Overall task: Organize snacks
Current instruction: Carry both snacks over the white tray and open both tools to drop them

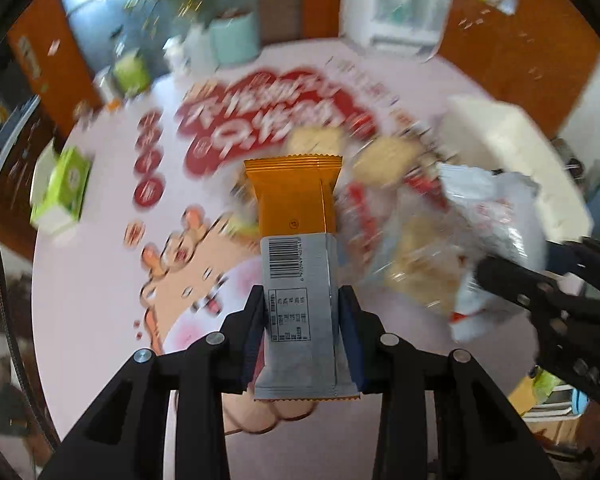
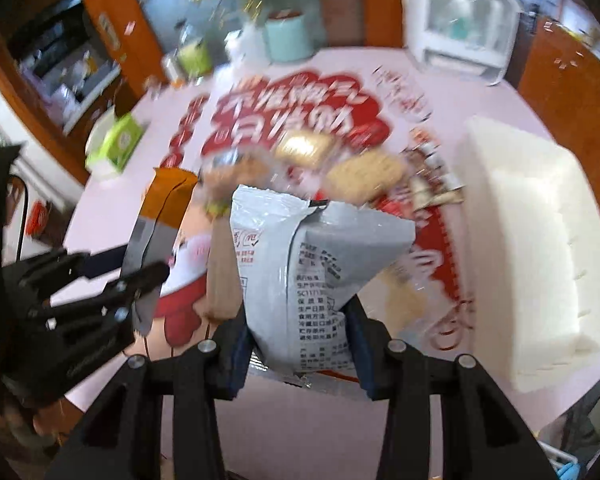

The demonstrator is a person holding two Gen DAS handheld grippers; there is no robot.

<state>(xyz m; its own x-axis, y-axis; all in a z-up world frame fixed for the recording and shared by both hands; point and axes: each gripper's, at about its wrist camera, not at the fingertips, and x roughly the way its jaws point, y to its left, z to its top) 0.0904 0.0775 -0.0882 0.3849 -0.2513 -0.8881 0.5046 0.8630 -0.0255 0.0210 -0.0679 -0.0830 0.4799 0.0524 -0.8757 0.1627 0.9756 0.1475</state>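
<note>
My left gripper (image 1: 302,312) is shut on an orange and silver snack bar (image 1: 296,240), held upright above the table with its barcode side facing the camera. My right gripper (image 2: 298,320) is shut on a grey and white snack bag (image 2: 312,256) with printed text, also lifted off the table. In the right wrist view the left gripper (image 2: 128,276) shows at the left with the snack bar (image 2: 160,216) in it. In the left wrist view the right gripper's fingers (image 1: 532,284) and the snack bag (image 1: 492,216) show at the right. More snack packets (image 2: 340,160) lie blurred on the table behind.
A pink round table (image 1: 112,208) with red print carries a green tissue box (image 1: 62,192), a mint container (image 1: 234,38) and a white cabinet-like box (image 2: 460,20) at the back. A white tray (image 2: 532,240) lies along the table's right side.
</note>
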